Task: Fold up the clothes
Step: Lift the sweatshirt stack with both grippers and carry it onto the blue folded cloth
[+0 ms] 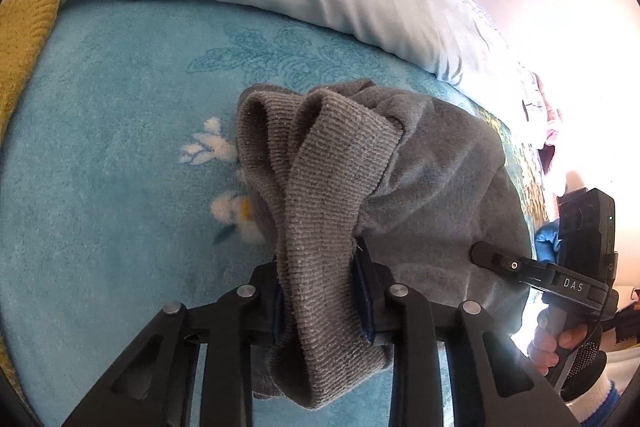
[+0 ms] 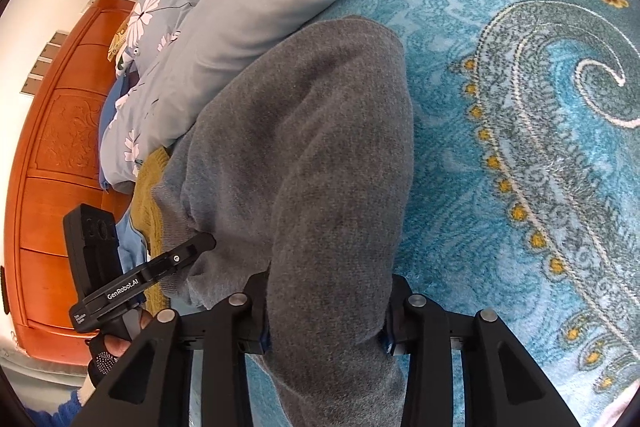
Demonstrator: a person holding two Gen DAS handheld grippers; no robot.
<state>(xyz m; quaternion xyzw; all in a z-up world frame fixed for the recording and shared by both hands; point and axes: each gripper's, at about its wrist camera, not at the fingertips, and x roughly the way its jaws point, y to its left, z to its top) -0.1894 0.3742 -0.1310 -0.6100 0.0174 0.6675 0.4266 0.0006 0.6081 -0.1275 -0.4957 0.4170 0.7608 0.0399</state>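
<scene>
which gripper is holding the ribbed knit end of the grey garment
The left gripper: its fingers pinch the ribbed band of the grey garment. The right gripper grips plain, smooth grey fabric with no ribbing.

Both grippers are black linkage frames with silver pivot pins and blue pads, the right gripper (image 1: pixel 486 254) lettered "DAS", the left gripper (image 2: pixel 202 241) "GenRobot.AI".

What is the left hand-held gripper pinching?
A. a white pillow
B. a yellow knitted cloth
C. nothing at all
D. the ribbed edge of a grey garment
D: in the left wrist view the left hand-held gripper has its two fingers closed on the ribbed edge of the grey garment, over the blue blanket.
</scene>
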